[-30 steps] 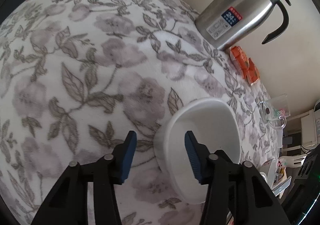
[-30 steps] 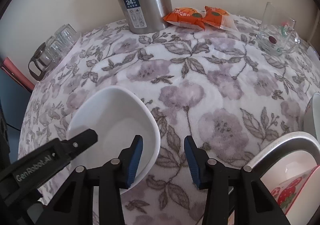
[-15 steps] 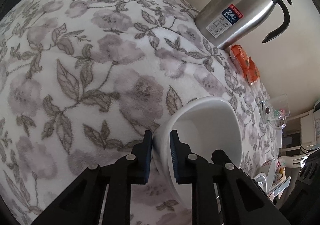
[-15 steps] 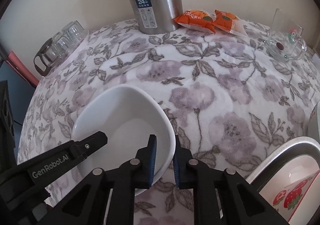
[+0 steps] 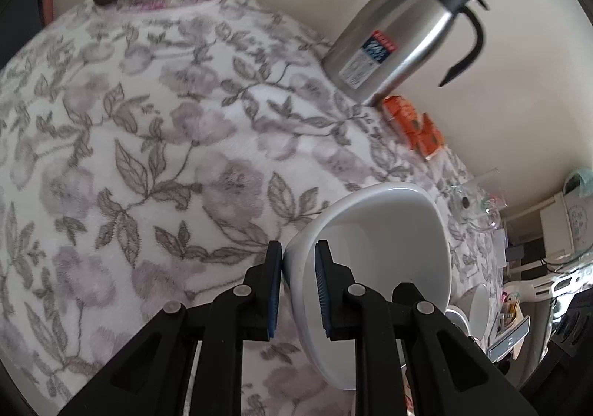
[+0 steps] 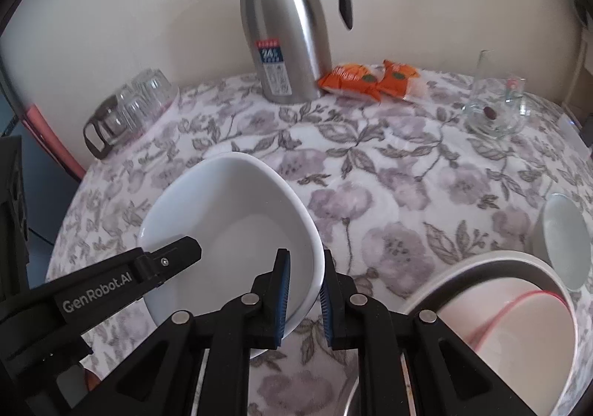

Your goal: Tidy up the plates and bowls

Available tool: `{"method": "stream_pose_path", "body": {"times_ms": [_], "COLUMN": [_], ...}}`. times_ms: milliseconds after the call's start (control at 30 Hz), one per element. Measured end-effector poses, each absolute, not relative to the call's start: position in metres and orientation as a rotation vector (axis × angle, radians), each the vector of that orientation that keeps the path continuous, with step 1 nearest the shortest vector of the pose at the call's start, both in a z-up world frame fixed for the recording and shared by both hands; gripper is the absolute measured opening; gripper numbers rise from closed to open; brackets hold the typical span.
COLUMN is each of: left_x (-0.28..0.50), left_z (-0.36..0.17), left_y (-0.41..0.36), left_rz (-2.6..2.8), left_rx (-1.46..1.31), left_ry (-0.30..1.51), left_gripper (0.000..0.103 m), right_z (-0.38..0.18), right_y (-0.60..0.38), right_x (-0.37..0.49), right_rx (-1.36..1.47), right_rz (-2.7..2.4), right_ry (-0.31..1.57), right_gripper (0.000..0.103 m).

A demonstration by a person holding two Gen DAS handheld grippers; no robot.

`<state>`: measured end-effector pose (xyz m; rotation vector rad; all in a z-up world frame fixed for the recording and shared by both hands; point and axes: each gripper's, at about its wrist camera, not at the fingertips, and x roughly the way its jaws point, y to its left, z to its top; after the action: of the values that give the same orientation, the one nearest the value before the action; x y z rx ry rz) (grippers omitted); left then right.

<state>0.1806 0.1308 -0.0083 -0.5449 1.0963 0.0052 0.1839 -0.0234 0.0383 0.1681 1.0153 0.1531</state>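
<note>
While both tools pinch its rim, the white bowl (image 6: 229,227) hangs tilted above the flowered table (image 5: 129,156). The left tool (image 5: 299,290) is closed tight on one side of the rim, and the right tool (image 6: 304,299) is closed tight on the other side. So the picking up looks done, but the bowl is not put away yet. Near the right tool there is a big round dish (image 6: 519,327) with a red line inside, and a small white bowl (image 6: 565,242) beside it. The bowl probably goes over there next. The steel jug (image 6: 287,34), snack packs (image 6: 367,80) and glasses (image 6: 129,108) at the back are not part of the job
</note>
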Motion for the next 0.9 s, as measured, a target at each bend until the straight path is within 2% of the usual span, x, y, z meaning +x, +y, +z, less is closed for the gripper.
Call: {"method": "stream_pose_path", "body": {"times_ms": [500,900], "left_x": [0.139,0.122], "left_z": [0.054,0.079], "left_y": [0.087,0.048], "left_rz": [-0.057,-0.133], "left_rx": [-0.429,-0.373], "left_ry": [0.998,0.955], "left_gripper": [0.019,0.019], "right_z": [0.077,0.090], "right_y": [-0.076,-0.119], "right_x": [0.125,0.101], "right_rx": [0.296,0.366], "right_rz": [0.150,0.131], "right_ry": [0.918,0.875], "right_gripper": [0.017,0.017]}}
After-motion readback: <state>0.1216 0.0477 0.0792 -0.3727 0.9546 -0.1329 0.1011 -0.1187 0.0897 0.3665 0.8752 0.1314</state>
